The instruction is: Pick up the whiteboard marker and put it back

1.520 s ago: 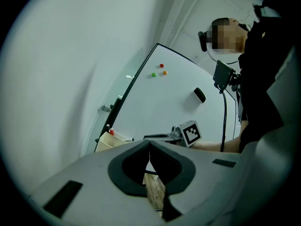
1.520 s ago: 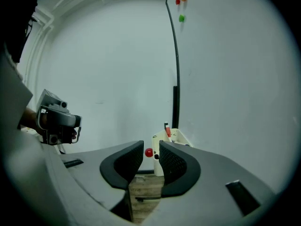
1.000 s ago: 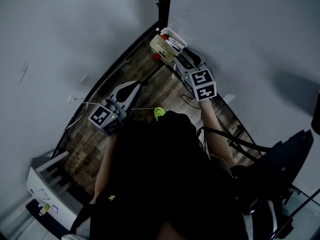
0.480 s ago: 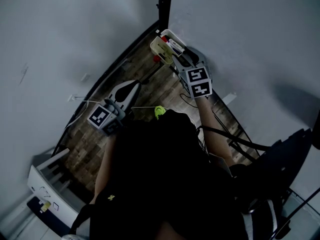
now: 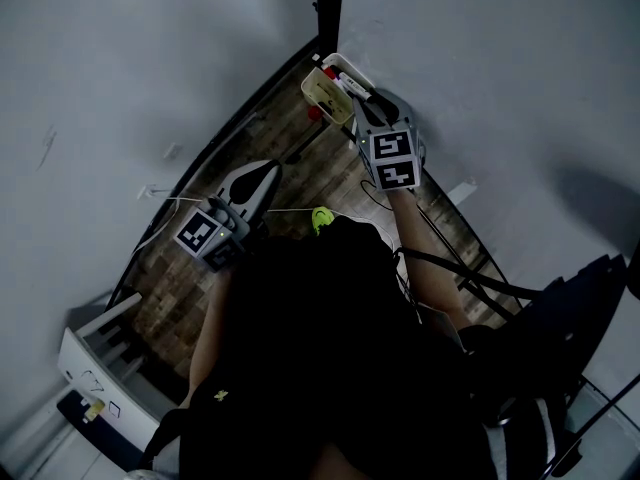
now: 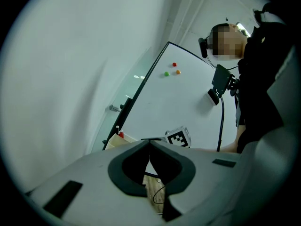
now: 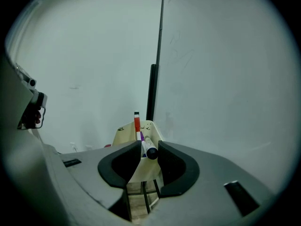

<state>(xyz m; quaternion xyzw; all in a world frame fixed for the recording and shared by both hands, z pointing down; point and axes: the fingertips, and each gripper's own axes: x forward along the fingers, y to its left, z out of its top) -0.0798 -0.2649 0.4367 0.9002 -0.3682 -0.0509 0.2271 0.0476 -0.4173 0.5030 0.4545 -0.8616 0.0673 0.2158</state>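
Two big white boards (image 5: 150, 58) meet in a corner above the brown wooden floor (image 5: 345, 183). Just in front of the fingers of the right gripper (image 7: 149, 146) sits a cream plastic box (image 7: 151, 126) full of pens. This gripper has moved in close to the box, and its fingers have just been closing. The whiteboard marker with the dark cap (image 7: 150, 152) now stands between them, touching the right finger, with a thin gap on the other side. So it is not pinched yet — I think the pick-up comes next. The left gripper (image 6: 149, 143) waits far back from the box, fingers pressed together, holding nothing.
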